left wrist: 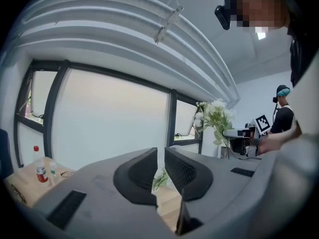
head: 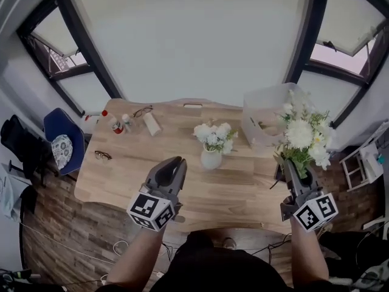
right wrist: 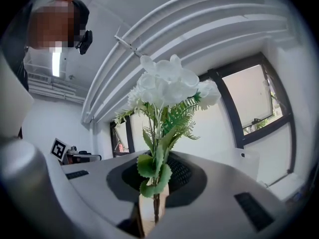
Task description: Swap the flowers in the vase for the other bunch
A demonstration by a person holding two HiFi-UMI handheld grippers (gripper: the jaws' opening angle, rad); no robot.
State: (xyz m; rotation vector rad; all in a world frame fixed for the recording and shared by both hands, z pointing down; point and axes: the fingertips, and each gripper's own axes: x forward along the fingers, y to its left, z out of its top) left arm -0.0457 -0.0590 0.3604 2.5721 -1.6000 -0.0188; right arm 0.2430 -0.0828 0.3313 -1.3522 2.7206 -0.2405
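Note:
On the wooden table (head: 121,169) stands a small white vase (head: 211,158) holding white flowers (head: 214,135). My left gripper (head: 176,163) hovers just left of the vase, near the table's front; its jaws are shut with nothing between them (left wrist: 158,171), and a sliver of green leaves (left wrist: 160,178) shows through the slit. My right gripper (head: 290,168) is off the table's right end, shut on the stems of the other bunch (head: 304,135), white blooms with green leaves. That bunch (right wrist: 169,86) stands upright from the right gripper (right wrist: 155,183) and also shows in the left gripper view (left wrist: 214,116).
A clear plastic box (head: 267,117) sits at the table's back right. Small bottles (head: 115,125), a pair of glasses (head: 103,156) and another pair (head: 143,111) lie at the left end. A blue chair (head: 61,148) stands left of the table. Windows run behind it.

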